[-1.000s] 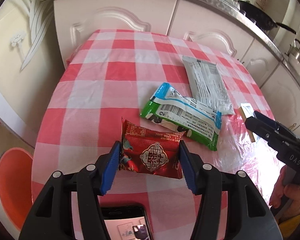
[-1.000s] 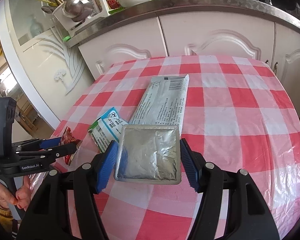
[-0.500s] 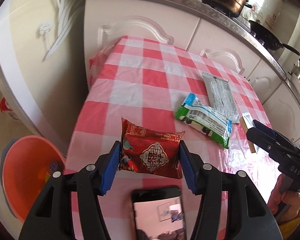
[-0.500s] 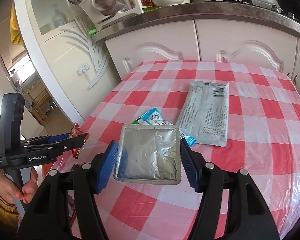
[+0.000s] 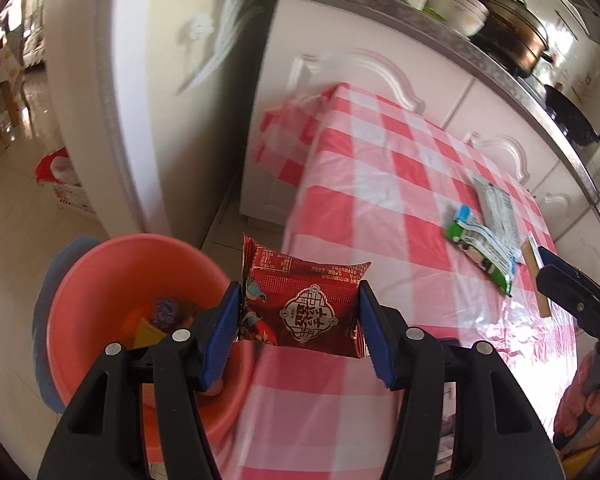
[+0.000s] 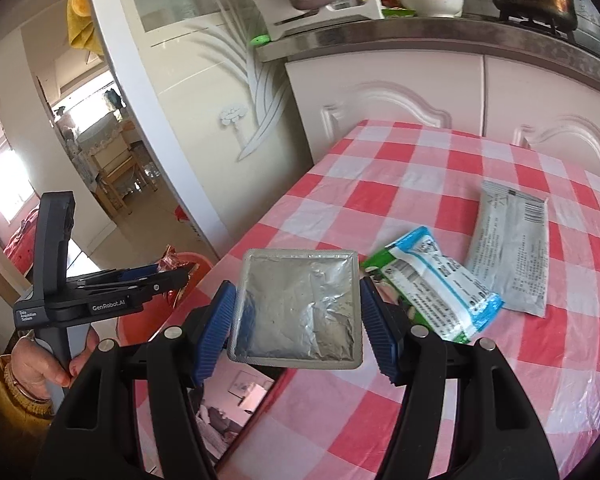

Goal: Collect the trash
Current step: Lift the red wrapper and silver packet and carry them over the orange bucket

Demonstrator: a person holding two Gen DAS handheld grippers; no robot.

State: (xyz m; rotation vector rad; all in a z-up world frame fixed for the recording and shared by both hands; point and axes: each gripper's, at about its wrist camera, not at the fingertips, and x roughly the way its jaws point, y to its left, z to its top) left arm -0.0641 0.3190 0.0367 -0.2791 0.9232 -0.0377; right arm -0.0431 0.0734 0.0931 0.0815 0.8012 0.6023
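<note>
My left gripper (image 5: 298, 320) is shut on a red snack packet (image 5: 304, 308) and holds it in the air at the table's left edge, beside the orange bin (image 5: 100, 280) on the floor. My right gripper (image 6: 296, 312) is shut on a flat silver foil pouch (image 6: 296, 308) above the table's near left corner. A green and blue wrapper (image 6: 432, 280) and a grey wrapper (image 6: 508, 244) lie on the red checked tablecloth (image 6: 420, 168). The left gripper also shows in the right wrist view (image 6: 176, 276), with the red packet over the bin (image 6: 140, 324).
The orange bin holds some trash and stands on a tiled floor. White cabinets (image 5: 360, 68) with a steel counter and pots run behind the table. A white door frame (image 6: 160, 120) stands left of the table. A phone (image 6: 236, 400) lies at the table's near edge.
Both grippers have swung left with their packets. The left one has gone from over the table to its left edge next to the bin. The right pouch is now near the table's left corner.
</note>
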